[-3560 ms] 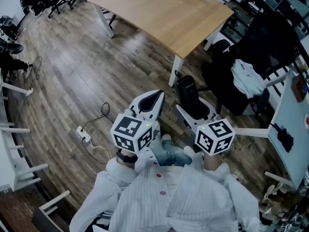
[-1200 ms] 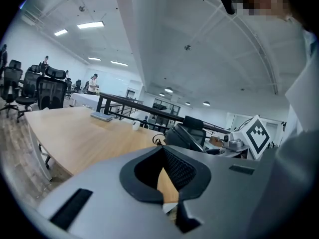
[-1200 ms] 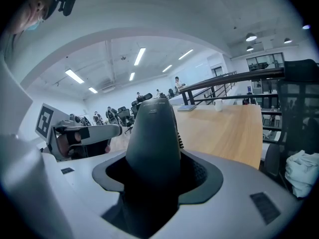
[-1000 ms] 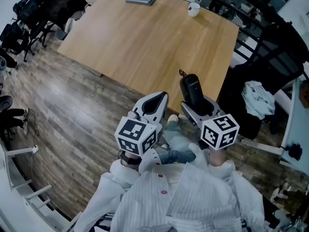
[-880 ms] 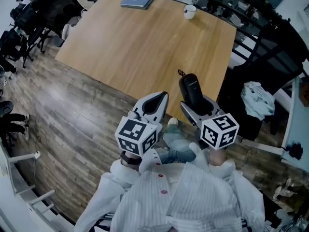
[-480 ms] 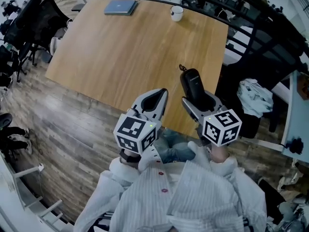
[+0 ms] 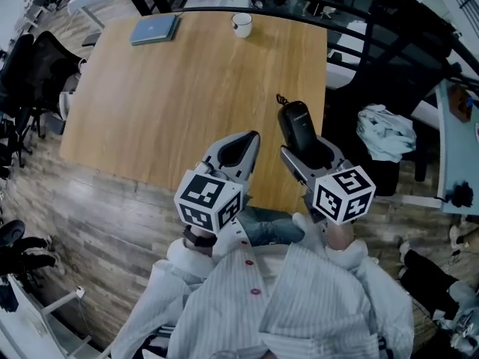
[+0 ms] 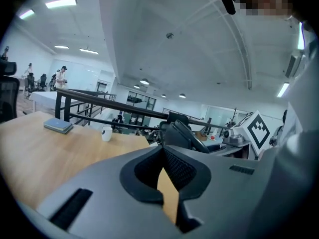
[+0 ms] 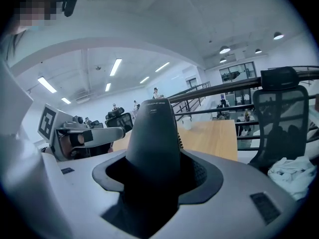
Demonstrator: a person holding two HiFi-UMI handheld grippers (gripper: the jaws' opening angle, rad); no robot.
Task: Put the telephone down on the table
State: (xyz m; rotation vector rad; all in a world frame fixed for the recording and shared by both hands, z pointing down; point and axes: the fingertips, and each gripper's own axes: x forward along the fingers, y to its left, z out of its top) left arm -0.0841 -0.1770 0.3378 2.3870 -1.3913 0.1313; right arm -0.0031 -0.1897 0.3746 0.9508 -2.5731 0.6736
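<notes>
Tongs first: the right gripper [image 7: 308,155] has its jaws clamped round the lower part of a black cordless telephone [image 7: 297,124], and the rounded top of the handset sticks out well past the jaw ends. From the right gripper view the grip looks deep and snug, the telephone [image 9: 152,133] filling the hollow between the pads of the right gripper [image 9: 154,180]. The left gripper [image 7: 239,149] is drawn in until only a thin slit shows between its pads, and it holds nothing; it hangs just beside the right one.

From where I stand the handset seems to be in the air over the near right part of the wooden table [image 7: 172,96], close to its right edge, though I can't say how high it is. A white mug [image 7: 241,25] and a blue book [image 7: 155,30] sit at the far end, well apart from it, so there is plenty of bare wood to use.

To do this well, I'd carry it a little further in from that edge, since a black chair with a white cloth [image 7: 385,132] stands just beyond it. Then tip the handset down until its long back lies on the wood, and ease the jaws apart only once the table has taken its weight; the smooth, tapered shell looks as if it could slide or roll if let go early
</notes>
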